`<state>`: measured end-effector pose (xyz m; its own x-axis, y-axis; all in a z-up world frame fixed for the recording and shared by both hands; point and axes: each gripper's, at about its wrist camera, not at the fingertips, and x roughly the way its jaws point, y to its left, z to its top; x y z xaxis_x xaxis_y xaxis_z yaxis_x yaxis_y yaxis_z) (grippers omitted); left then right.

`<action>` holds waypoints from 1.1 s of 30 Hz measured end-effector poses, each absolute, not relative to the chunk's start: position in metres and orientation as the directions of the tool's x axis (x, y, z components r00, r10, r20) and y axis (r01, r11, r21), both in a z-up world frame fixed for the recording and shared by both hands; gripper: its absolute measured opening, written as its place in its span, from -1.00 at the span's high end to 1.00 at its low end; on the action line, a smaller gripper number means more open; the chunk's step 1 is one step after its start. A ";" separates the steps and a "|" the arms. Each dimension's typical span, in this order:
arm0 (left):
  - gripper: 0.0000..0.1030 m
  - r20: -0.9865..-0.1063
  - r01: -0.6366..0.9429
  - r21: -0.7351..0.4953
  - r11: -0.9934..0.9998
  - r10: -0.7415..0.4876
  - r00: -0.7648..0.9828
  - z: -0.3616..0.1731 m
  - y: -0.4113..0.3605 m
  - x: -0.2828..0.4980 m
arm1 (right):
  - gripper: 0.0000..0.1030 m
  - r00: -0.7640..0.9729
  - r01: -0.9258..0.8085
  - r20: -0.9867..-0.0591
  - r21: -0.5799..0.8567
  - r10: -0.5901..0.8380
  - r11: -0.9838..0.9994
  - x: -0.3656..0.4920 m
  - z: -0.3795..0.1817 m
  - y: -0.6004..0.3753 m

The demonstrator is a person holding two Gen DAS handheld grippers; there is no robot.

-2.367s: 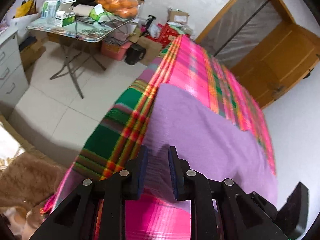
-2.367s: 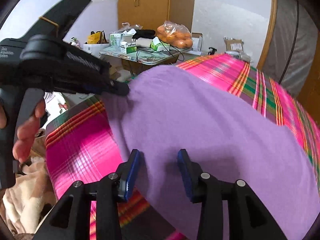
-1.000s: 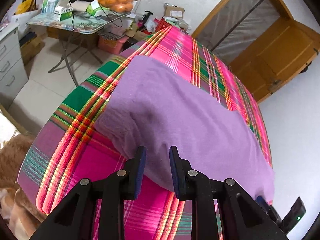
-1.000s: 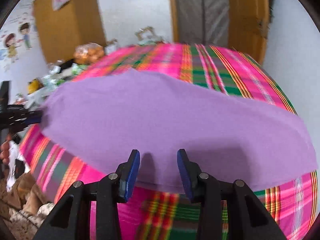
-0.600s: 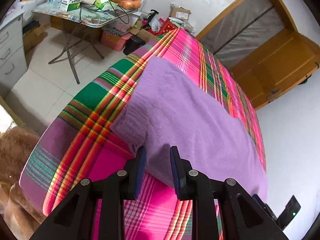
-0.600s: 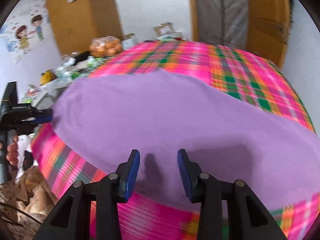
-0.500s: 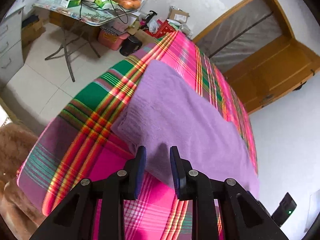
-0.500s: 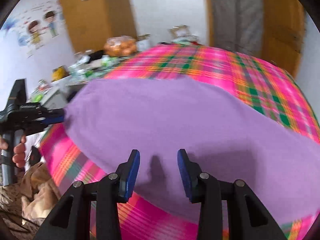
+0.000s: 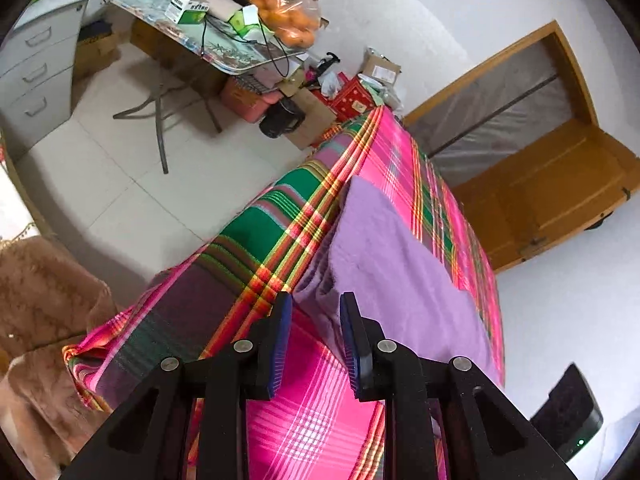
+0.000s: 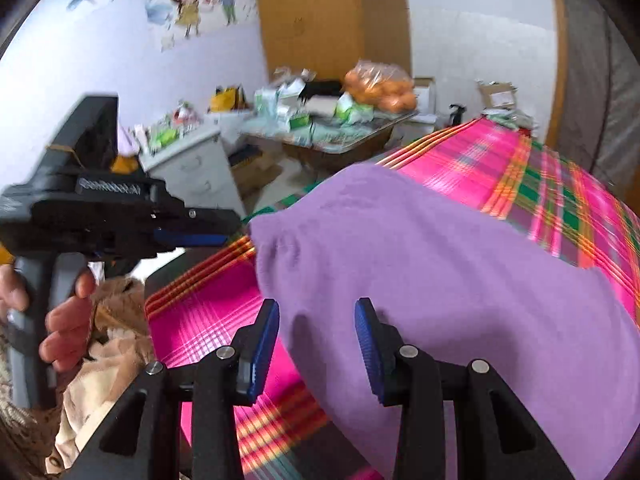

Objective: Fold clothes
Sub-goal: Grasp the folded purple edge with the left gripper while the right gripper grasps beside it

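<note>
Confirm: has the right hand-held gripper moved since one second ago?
Yes: right hand-held gripper shifted left along the purple cloth, toward the folding table.

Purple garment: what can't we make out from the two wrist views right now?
- Purple garment, right wrist view: near edge hidden behind the right gripper; right side cut off by the frame edge.
- Garment type and layer count: no collar or sleeve shows in either view; folds bunch at the corner in the left wrist view.
- Box labels on the folding table: too small.
- Plaid bedspread, right wrist view: motion-blurred.
</note>
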<state>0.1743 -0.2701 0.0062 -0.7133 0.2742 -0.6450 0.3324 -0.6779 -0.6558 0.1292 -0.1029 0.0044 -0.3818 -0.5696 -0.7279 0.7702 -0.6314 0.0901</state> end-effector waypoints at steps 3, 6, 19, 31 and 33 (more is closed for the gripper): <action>0.50 -0.641 0.337 -0.669 -0.663 0.284 -0.713 0.004 -0.277 0.176 | 0.23 -0.362 0.794 -0.735 0.079 -0.573 -0.603 0.128 -0.002 -0.125; 0.49 -0.632 0.343 -0.683 -0.645 0.287 -0.720 0.003 -0.282 0.178 | 0.23 -0.361 0.801 -0.743 0.061 -0.563 -0.595 0.124 -0.008 -0.145; 0.48 -0.632 0.378 -0.712 -0.592 0.305 -0.713 -0.006 -0.300 0.178 | 0.40 -0.437 0.786 -0.769 -0.074 -0.467 -0.614 0.112 -0.019 -0.182; 0.27 -0.605 0.368 -0.761 -0.534 0.381 -0.699 -0.009 -0.306 0.149 | 0.81 -0.409 0.762 -0.721 0.068 -0.560 -0.644 0.101 -0.007 -0.158; 0.27 -0.583 0.345 -0.782 -0.519 0.415 -0.698 -0.007 -0.306 0.140 | 0.82 -0.405 0.763 -0.706 0.088 -0.580 -0.640 0.101 -0.005 -0.153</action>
<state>0.1398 -0.3060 -0.0067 -0.6984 0.4147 -0.5833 0.3454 -0.5186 -0.7822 0.1014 -0.1529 -0.0046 -0.4052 -0.5803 -0.7064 0.7630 -0.6403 0.0884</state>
